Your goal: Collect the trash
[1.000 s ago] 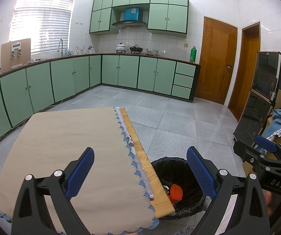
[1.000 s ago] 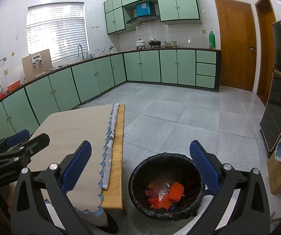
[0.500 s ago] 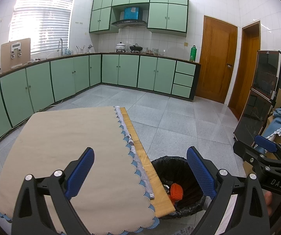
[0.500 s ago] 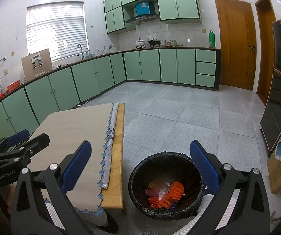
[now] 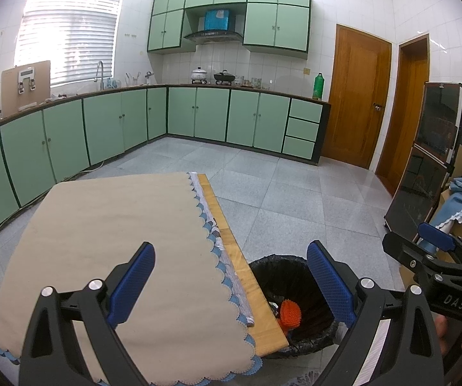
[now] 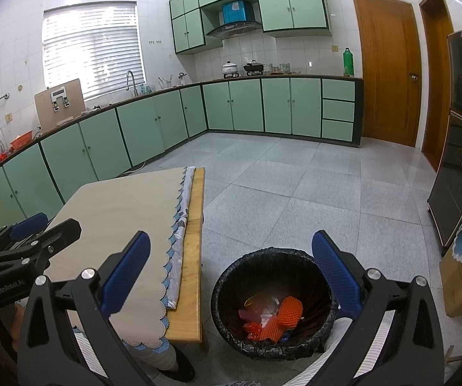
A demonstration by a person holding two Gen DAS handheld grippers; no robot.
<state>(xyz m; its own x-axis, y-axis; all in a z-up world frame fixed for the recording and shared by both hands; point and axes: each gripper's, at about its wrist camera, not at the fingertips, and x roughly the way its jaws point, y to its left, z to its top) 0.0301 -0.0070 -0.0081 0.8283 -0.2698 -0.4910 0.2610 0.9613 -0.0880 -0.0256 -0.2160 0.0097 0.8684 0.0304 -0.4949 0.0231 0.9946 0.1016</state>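
Over table edge (image 5: 259, 328) | both grippers, left (image 5: 231, 284) and right (image 6: 231, 273), spread apart, empty | trash (image 6: 272, 318) sits in bin (image 6: 231, 276), task looks done

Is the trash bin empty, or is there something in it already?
Not empty: the trash bin holds orange mesh and crumpled scraps at the bottom.

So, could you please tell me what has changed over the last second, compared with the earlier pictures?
Nothing has visibly changed. Both grippers, left and right, hang open and empty as before, the left over the cloth-covered table, the right above the black-lined trash bin. The orange mesh and other scraps lie in the bin just as they did.
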